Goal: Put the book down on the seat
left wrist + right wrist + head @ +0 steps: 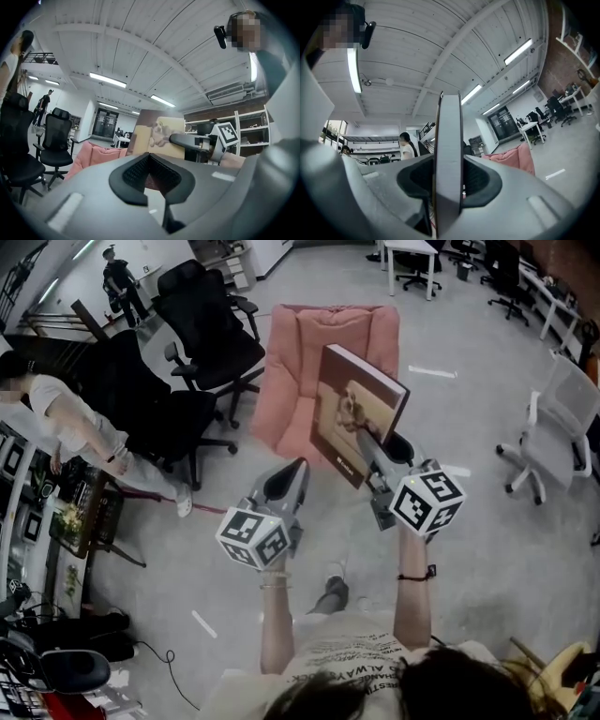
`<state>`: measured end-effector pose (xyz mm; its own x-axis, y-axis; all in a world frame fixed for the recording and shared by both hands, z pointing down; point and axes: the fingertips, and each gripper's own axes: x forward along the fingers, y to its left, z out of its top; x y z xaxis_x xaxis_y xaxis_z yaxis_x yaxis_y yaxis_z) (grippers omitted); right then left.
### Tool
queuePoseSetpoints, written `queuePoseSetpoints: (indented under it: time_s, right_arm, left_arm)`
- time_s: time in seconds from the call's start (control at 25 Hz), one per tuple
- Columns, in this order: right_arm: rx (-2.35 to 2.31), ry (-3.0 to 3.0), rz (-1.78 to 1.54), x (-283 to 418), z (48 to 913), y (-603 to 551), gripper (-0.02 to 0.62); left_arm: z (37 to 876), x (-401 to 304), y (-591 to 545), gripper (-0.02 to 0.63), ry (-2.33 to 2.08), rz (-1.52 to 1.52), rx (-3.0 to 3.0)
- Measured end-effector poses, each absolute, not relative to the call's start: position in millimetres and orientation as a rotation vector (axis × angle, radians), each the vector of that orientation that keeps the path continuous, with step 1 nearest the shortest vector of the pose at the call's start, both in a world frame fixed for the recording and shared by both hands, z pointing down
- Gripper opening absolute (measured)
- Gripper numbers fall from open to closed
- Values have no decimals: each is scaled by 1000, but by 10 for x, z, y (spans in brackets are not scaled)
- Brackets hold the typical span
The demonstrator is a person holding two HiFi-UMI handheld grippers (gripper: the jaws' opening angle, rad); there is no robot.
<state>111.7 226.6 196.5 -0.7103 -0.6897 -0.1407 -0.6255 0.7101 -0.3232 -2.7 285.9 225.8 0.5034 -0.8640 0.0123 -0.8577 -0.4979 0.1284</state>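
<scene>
A hardcover book [356, 413] with a dog on its brown cover stands upright in the air, in front of the pink seat [302, 352]. My right gripper [370, 442] is shut on its lower edge. In the right gripper view the book's white page edge [448, 159] fills the gap between the jaws. My left gripper [293, 472] hangs to the left of the book, shut with nothing in it. From the left gripper view the book's cover [157, 133] and the right gripper [187, 140] show ahead, with the pink seat [96, 154] low behind.
Black office chairs [202, 320] stand left of the pink seat. A white chair [562, 423] is at the right. A person [66, 427] sits at the far left beside a cluttered desk [42, 512]. Grey floor [469, 343] lies around the seat.
</scene>
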Motion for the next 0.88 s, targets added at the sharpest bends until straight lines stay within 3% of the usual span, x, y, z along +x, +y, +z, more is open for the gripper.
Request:
queuePoseSetpoints:
  time_s: [0.88]
  right_arm:
    - [-1136, 2673, -499, 605, 2549, 1091, 147]
  left_arm:
    - [2737, -514, 1527, -14, -1375, -23, 2602]
